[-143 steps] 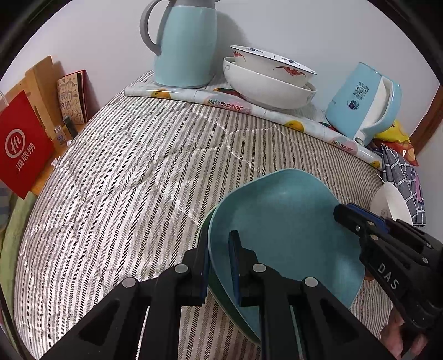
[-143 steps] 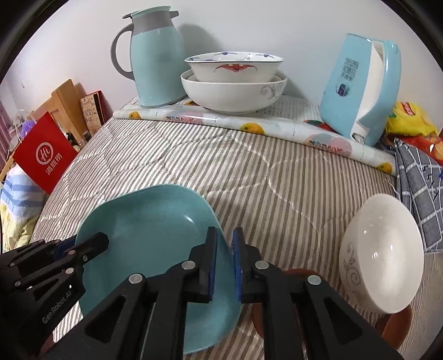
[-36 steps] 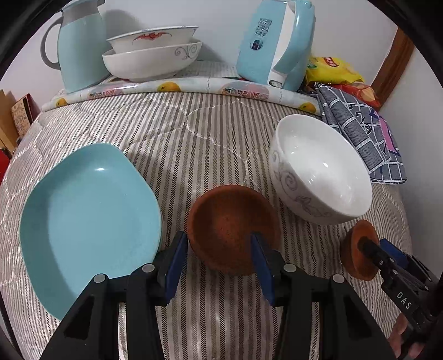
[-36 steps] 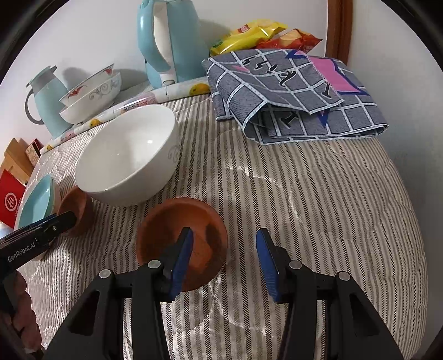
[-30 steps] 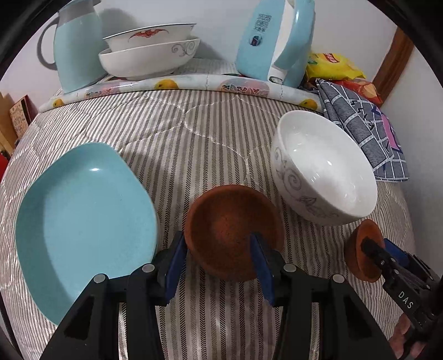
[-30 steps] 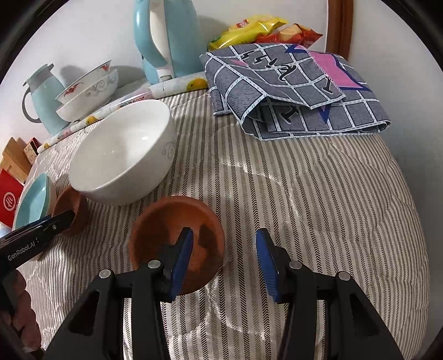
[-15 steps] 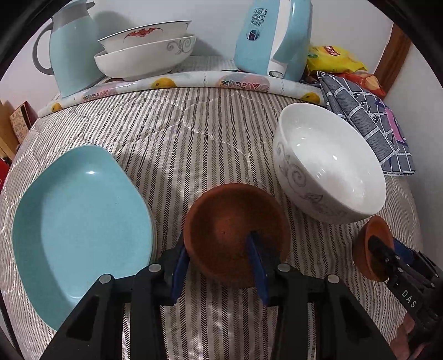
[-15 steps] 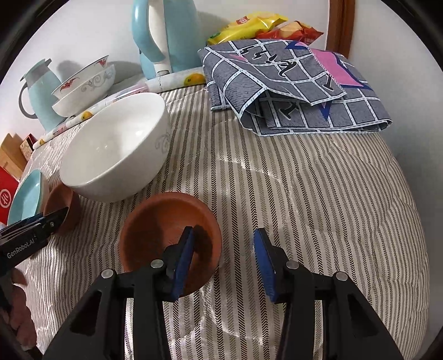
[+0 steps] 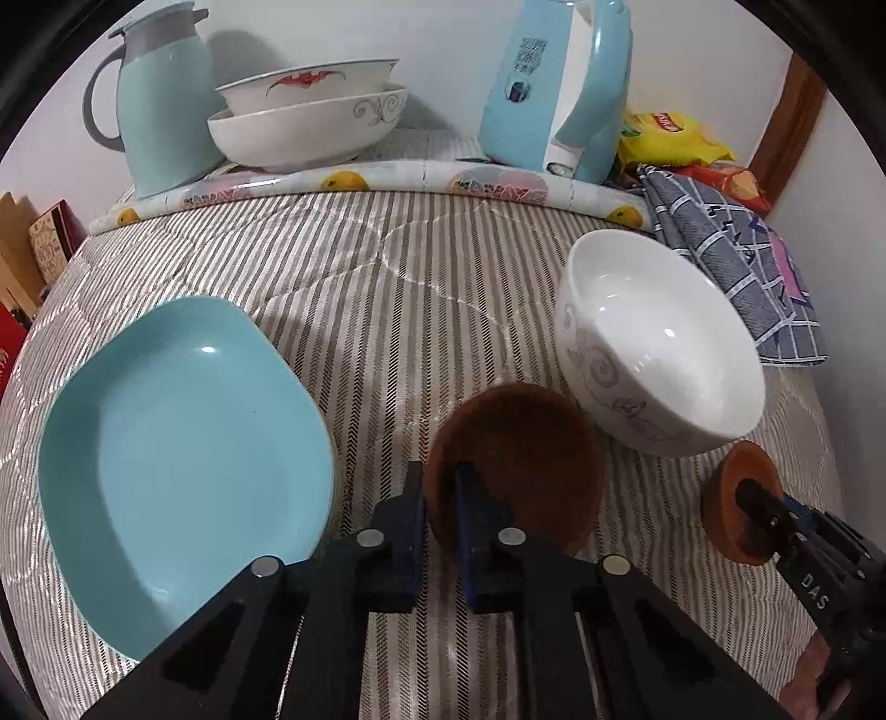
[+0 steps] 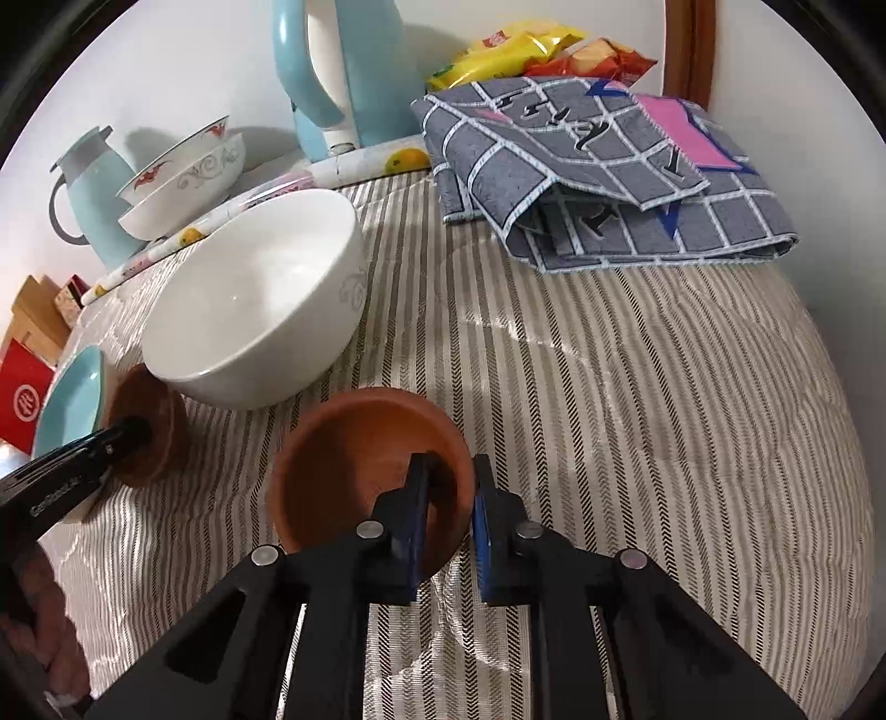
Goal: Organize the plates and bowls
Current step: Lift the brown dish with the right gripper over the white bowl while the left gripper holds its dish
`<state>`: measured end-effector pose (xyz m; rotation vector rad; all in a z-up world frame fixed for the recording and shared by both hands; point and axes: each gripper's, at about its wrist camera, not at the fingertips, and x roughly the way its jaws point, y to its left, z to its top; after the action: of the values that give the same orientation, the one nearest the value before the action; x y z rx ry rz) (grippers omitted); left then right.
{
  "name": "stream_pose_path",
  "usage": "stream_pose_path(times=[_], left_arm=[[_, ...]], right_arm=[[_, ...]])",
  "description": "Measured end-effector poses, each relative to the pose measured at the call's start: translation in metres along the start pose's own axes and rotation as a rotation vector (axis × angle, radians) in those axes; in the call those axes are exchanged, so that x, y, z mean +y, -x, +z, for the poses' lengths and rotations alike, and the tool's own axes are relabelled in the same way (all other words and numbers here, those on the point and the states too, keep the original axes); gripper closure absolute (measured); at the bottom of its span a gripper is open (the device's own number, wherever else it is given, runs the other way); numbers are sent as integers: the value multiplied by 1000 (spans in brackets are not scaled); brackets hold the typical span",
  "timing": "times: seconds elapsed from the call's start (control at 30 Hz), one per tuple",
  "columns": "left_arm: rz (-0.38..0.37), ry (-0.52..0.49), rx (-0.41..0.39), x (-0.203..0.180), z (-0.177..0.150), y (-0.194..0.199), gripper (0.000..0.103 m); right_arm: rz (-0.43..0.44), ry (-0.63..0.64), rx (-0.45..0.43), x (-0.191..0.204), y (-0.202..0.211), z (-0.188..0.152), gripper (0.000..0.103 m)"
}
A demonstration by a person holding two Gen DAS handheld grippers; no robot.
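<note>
Bowls, brown, two of them, sit on the striped quilt [image 9: 387,288] w/ one gripper on each. Left gripper [image 9: 440,498] is clamped shut on the near-left rim of the first brown bowl [image 9: 520,465]: one pad outside the wall, one inside, bowl tipped toward the cam. Right gripper [image 10: 448,493] has its jaws closing on the right-hand rim of the second brown bowl [image 10: 360,459]; left pad sits inside the bowl, right pad outside, rim wall between them & pressed. In the left wrist view this second bowl [image 9: 731,498] shows at lower right w/ the right gripper's black fingers on it. Surroundings: teal plate [image 9: 177,454] lies just left of the first brown bowl, edge close to the left gripper's outer finger; white bowl [image 9: 659,349] stands tilted just behind & between both brown bowls, nearly touching the first. At the back, on a rolled floral mat [image 9: 421,183]: teal thermos jug [image 9: 160,116], two stacked white bowls [image 9: 310,122], teal kettle [image 9: 548,94]. Folded grey check cloth [image 10: 609,166] & snack bags [image 10: 531,50] at far right. Pose: both grippers pitch steeply down toward the quilt, side by side; a hand [image 10: 39,609] is partly visible behind the left gripper in the right wrist view.
</note>
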<state>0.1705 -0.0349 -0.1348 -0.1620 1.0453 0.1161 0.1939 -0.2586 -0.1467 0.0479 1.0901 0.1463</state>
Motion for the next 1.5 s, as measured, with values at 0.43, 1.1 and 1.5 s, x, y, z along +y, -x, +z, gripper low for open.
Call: stream_pose_path(times=[0.43, 1.1, 1.5], left_arm=[[-33, -16, -44, -2, -7, 25, 96], [-82, 1, -120, 11, 2, 70, 96], [-100, 20, -135, 22, 15, 81, 96]], right_arm=[[-23, 7, -69, 5, 28, -7, 95], [-18, -10, -163, 16, 75, 2, 95], [-14, -3, -195, 32, 87, 19, 95]])
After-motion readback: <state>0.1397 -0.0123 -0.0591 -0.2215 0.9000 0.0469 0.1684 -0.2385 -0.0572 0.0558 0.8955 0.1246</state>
